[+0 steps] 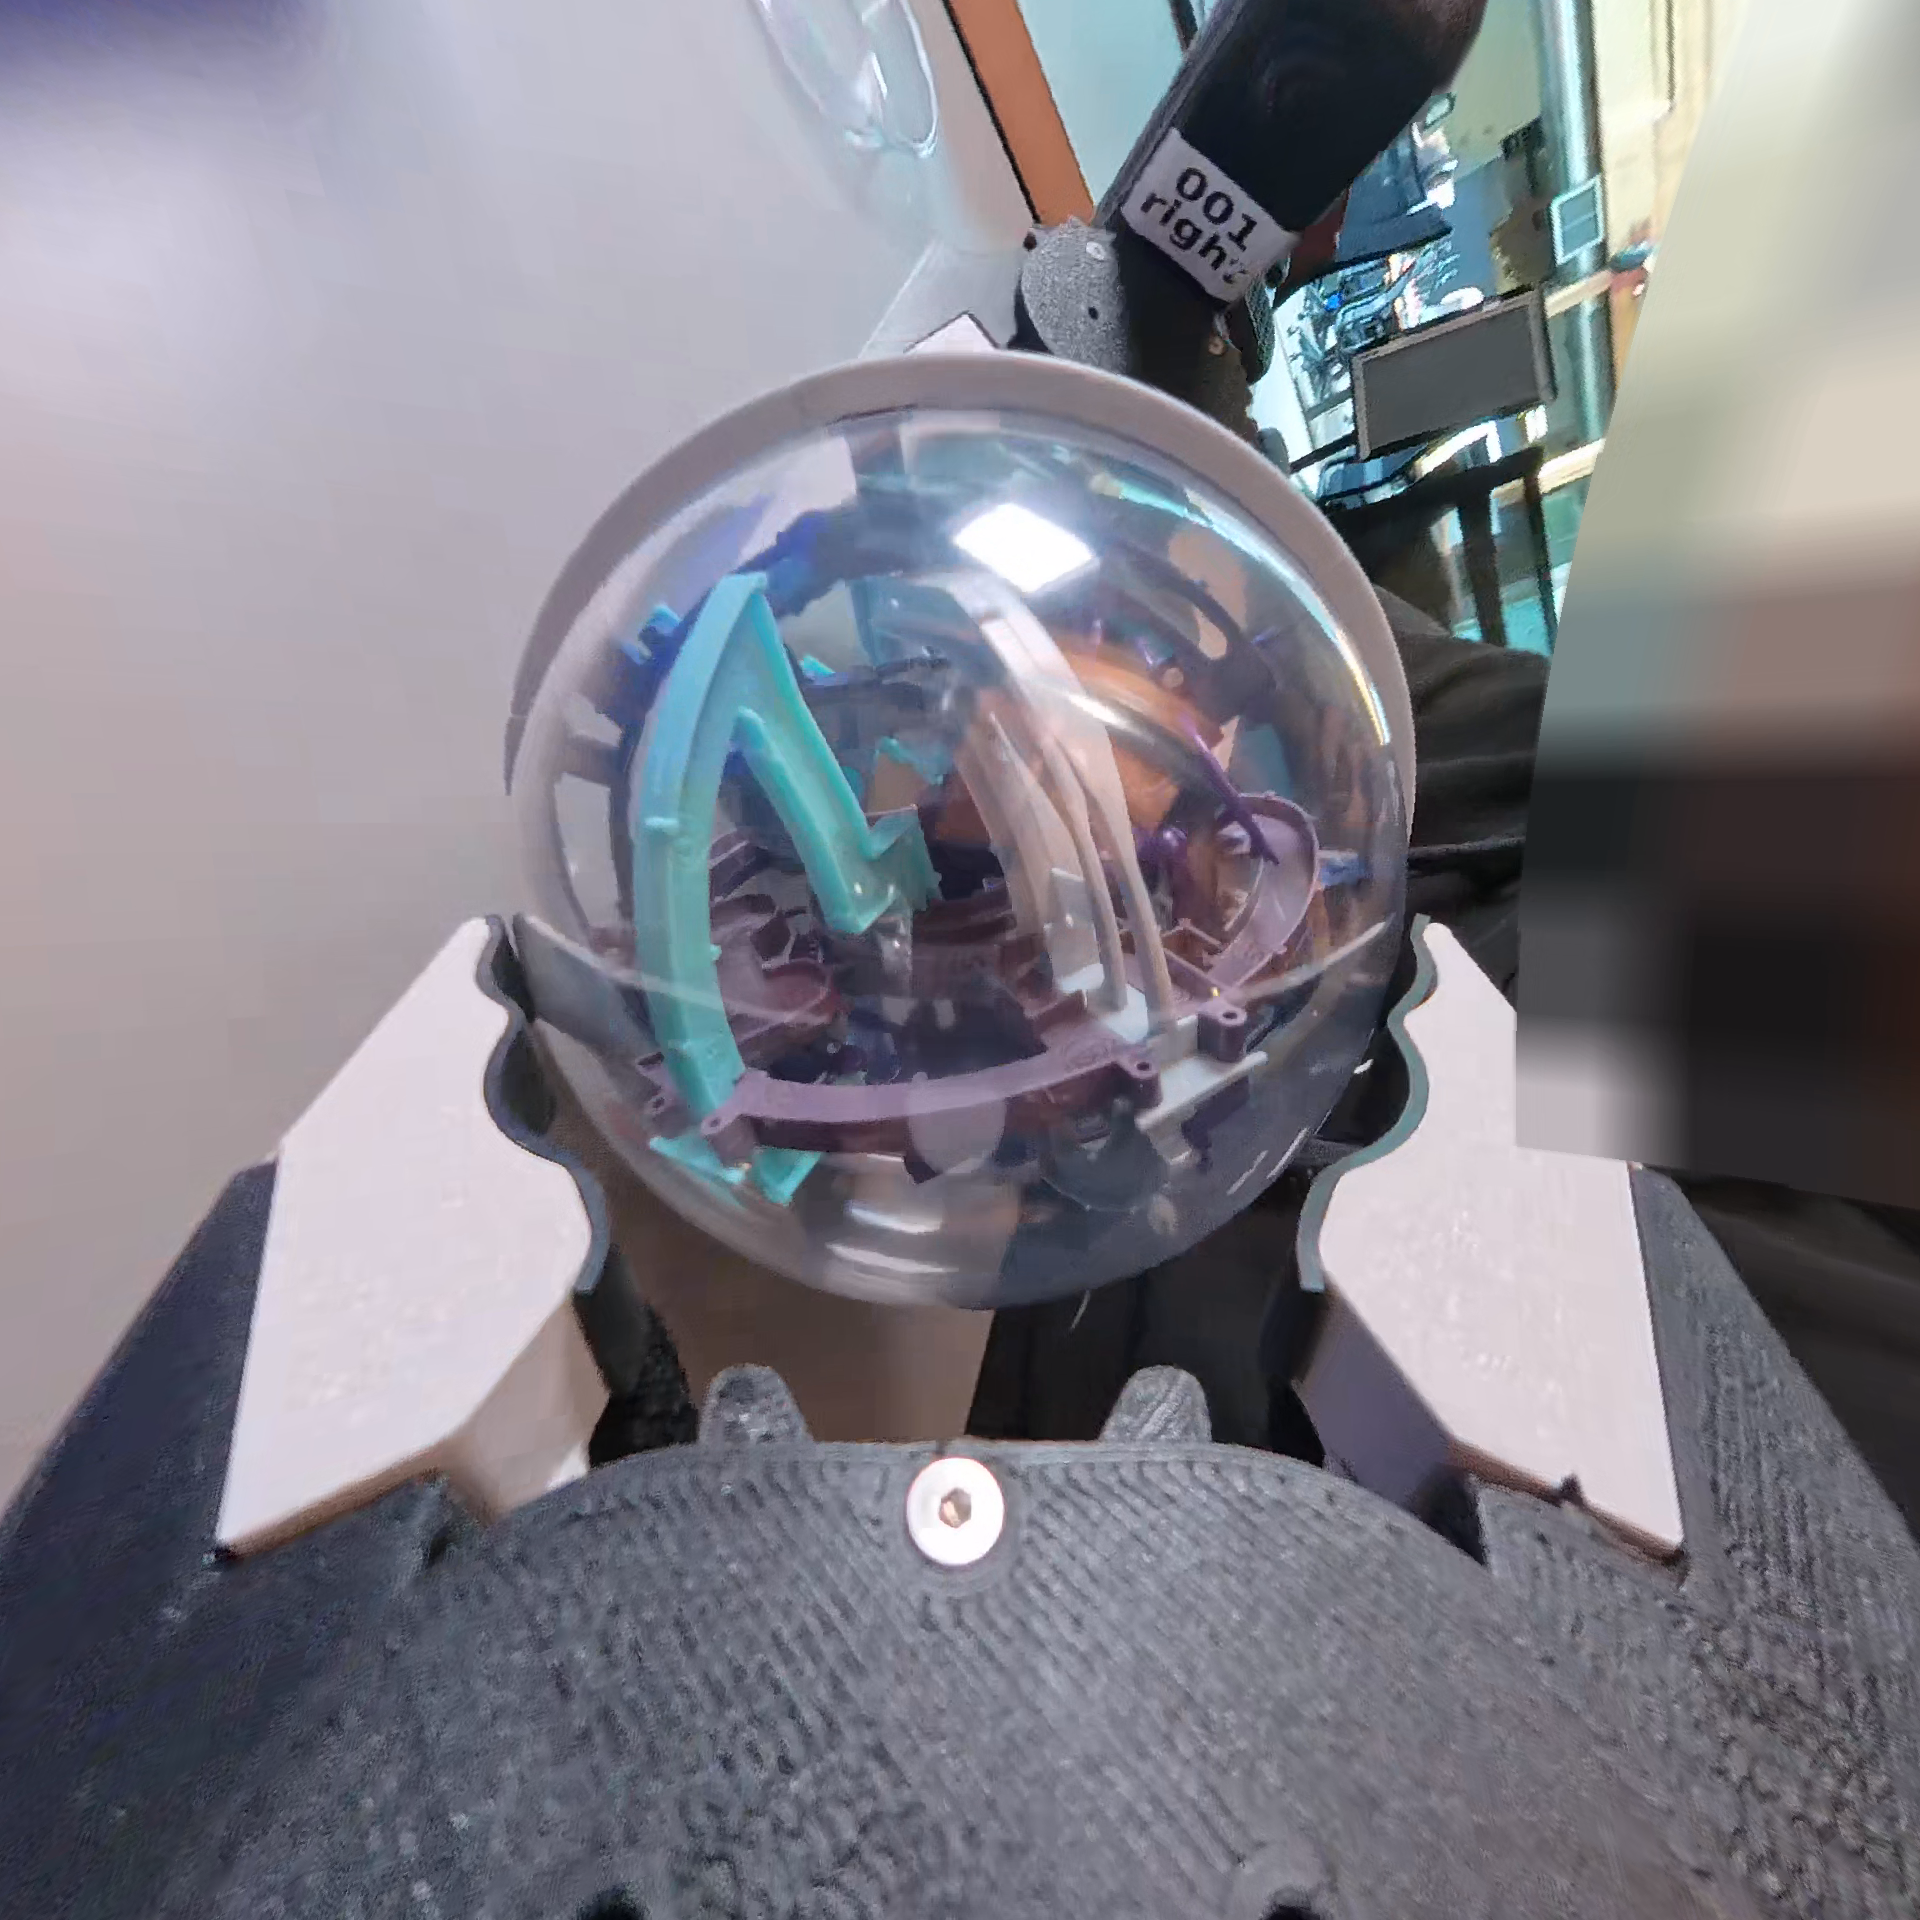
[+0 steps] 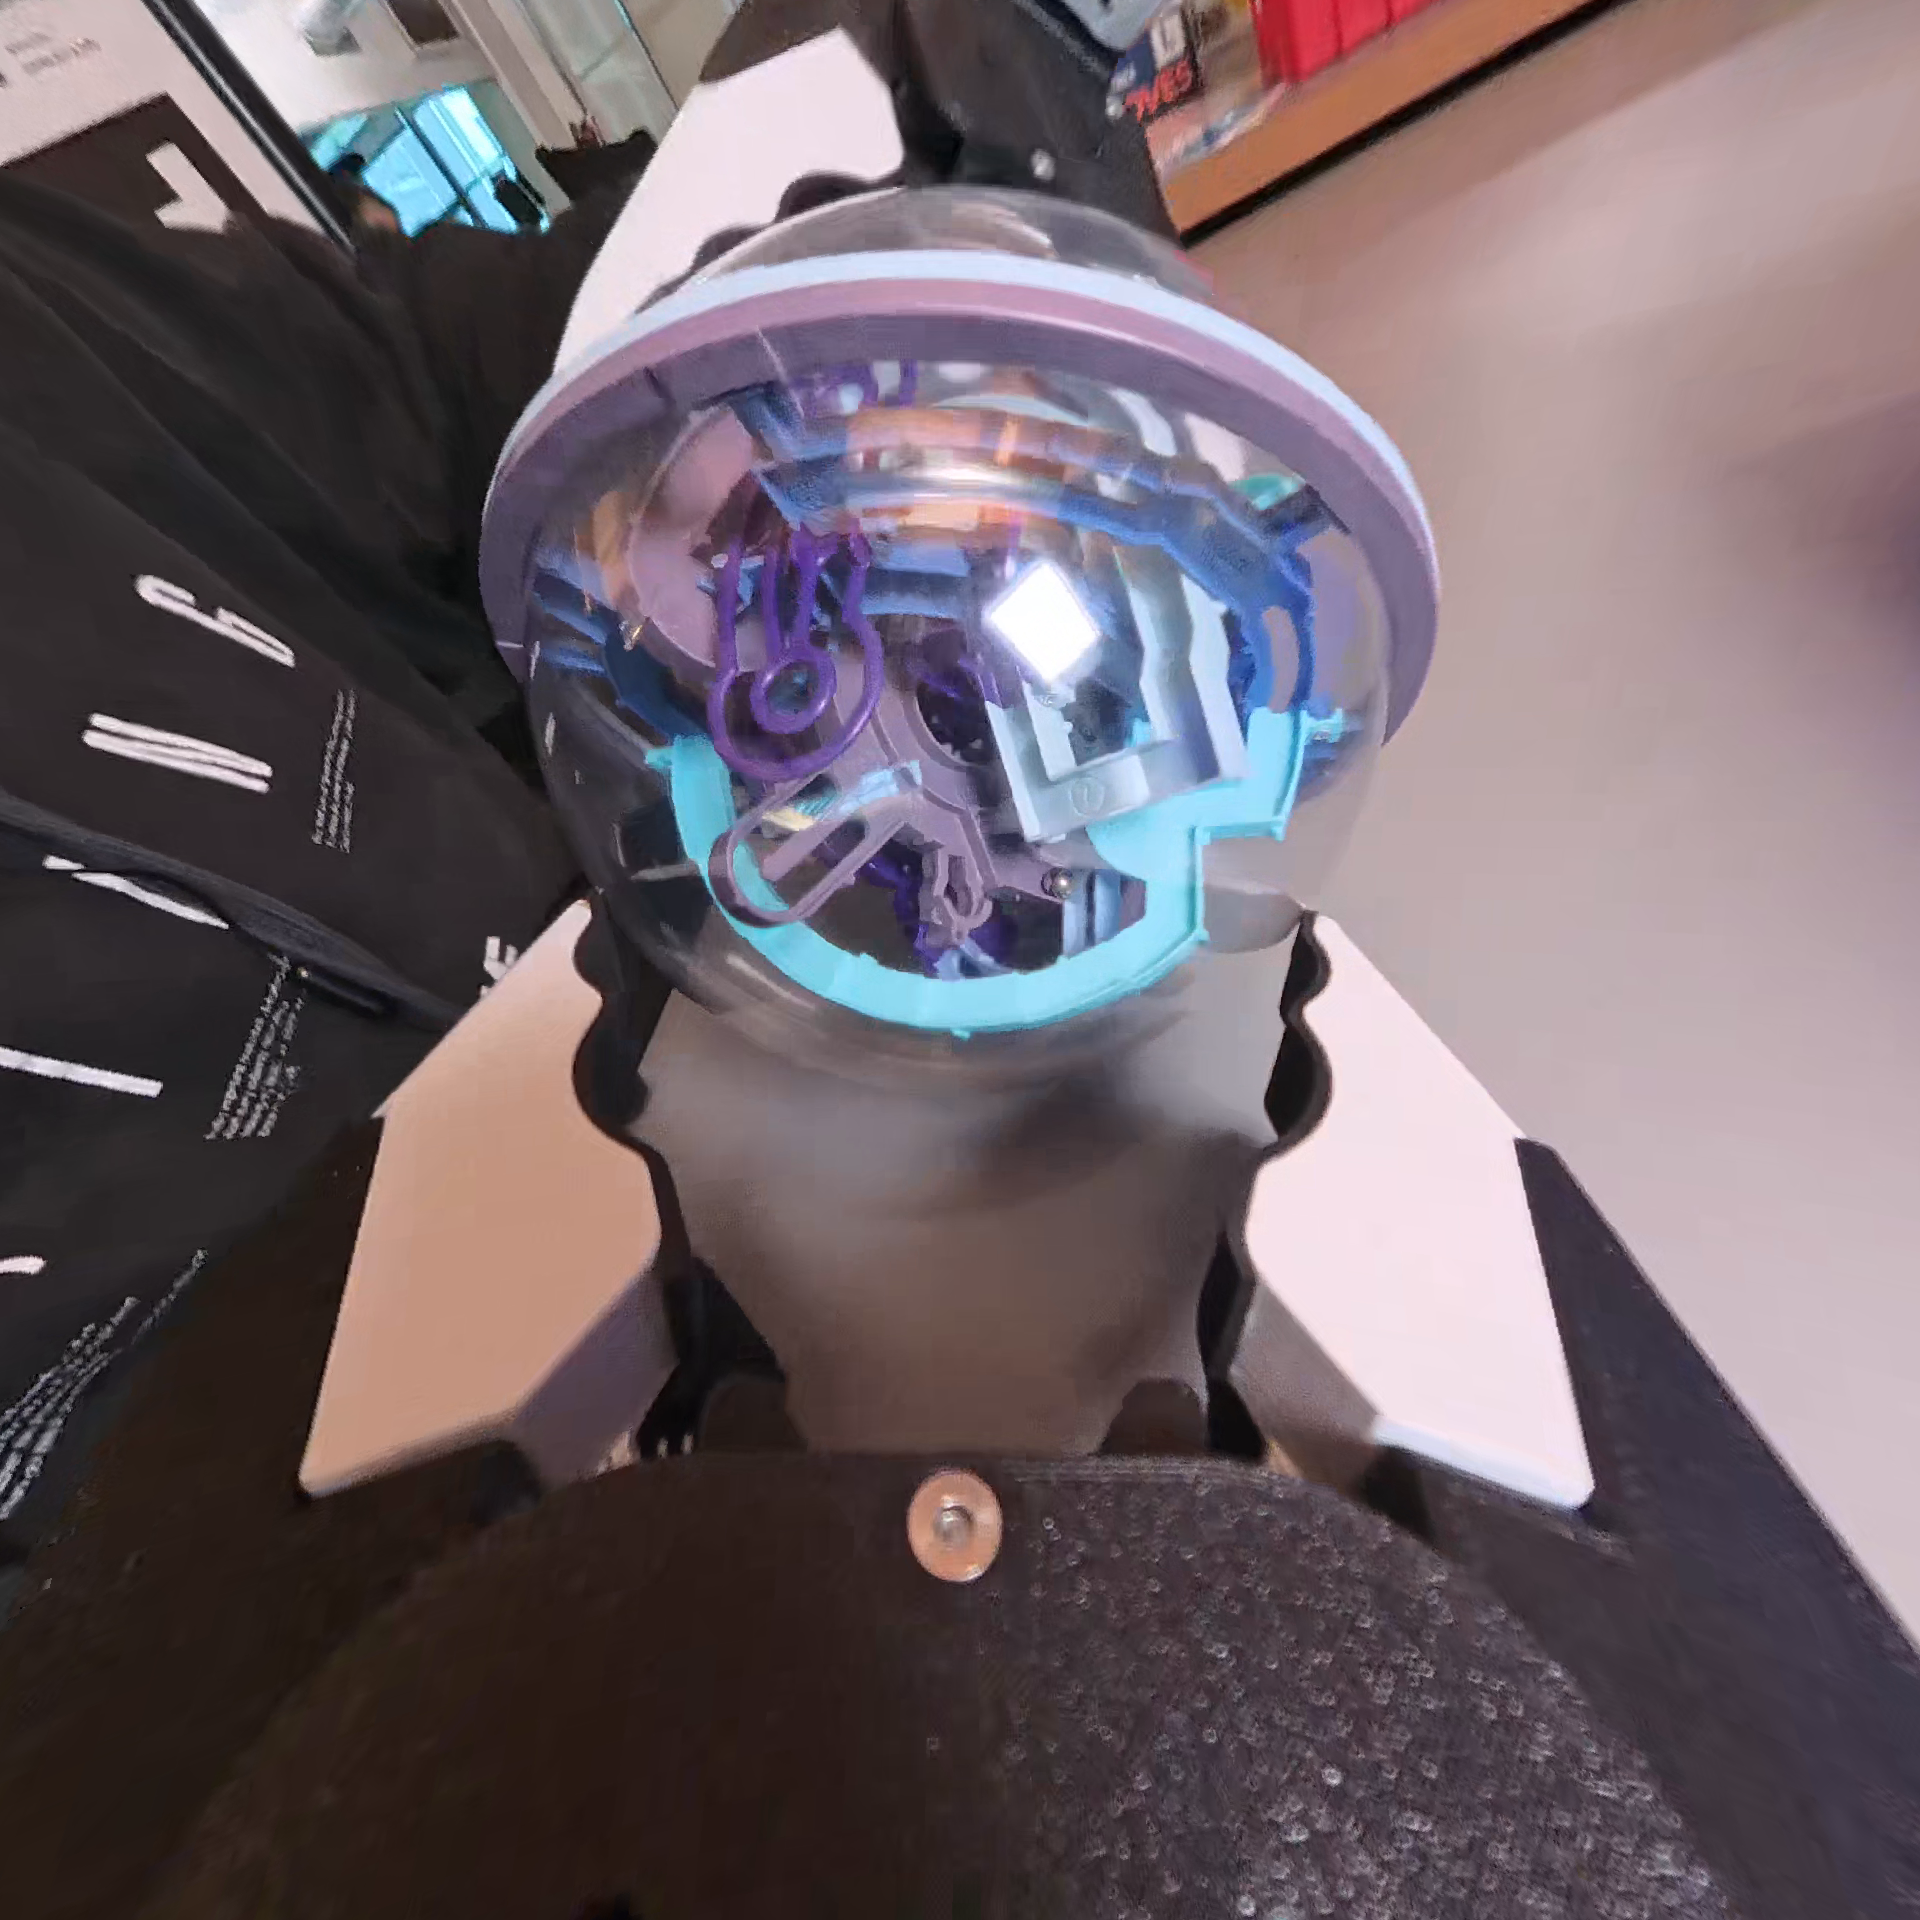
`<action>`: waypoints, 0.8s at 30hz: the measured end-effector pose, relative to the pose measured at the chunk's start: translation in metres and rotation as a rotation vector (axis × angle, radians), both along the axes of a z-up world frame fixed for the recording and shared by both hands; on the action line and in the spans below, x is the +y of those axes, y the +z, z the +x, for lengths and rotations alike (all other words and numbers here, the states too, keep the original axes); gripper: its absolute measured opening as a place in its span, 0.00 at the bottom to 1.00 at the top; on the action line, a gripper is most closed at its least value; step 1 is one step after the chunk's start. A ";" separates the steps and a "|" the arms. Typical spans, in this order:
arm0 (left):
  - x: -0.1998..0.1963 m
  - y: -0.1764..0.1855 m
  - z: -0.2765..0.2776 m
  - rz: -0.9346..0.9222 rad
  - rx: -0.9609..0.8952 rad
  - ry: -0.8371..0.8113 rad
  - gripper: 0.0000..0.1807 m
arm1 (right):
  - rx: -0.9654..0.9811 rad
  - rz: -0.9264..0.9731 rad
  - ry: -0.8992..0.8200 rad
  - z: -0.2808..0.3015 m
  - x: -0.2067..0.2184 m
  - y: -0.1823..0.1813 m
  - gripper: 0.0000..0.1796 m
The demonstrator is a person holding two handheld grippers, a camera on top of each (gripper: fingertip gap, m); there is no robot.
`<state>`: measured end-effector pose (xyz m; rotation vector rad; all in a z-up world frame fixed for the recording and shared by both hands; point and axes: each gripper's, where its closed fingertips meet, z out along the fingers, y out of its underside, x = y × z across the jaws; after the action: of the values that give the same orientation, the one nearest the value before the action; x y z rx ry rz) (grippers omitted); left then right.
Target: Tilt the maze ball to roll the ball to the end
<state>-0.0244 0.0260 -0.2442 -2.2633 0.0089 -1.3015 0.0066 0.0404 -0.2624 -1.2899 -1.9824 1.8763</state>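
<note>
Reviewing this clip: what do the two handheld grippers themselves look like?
Both match: the left gripper and right gripper have textured black printed bodies, a silver screw at centre, and white flat-faced jaws edged with wavy black pads. The left wrist view shows the right gripper's black handle with a white label.

- The maze ball [image 1: 956, 821] is a clear plastic sphere with a pale grey-lilac band round its middle, the band tilted in both views
- Inside it are tangled tracks in teal, blue, purple and pale grey
- A small silvery ball [image 2: 1063, 882] sits low in the maze, beside the teal ring track
- The sphere is held up off any surface
</note>
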 end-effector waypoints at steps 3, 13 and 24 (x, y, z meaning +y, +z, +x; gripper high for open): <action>0.005 -0.004 -0.006 -0.058 -0.068 0.034 0.83 | -0.010 0.044 0.016 0.001 0.000 -0.009 0.69; 0.034 0.001 -0.022 0.050 -0.085 0.061 0.85 | 0.006 0.056 -0.078 -0.011 0.027 -0.008 0.68; 0.052 -0.003 -0.026 0.406 0.383 -0.089 0.88 | -0.157 -0.237 -0.114 -0.022 0.060 -0.004 0.62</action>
<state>-0.0508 0.0783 -0.2476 -2.1317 0.4701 -0.7967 -0.0159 0.1004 -0.2665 -1.6229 -1.7501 2.0611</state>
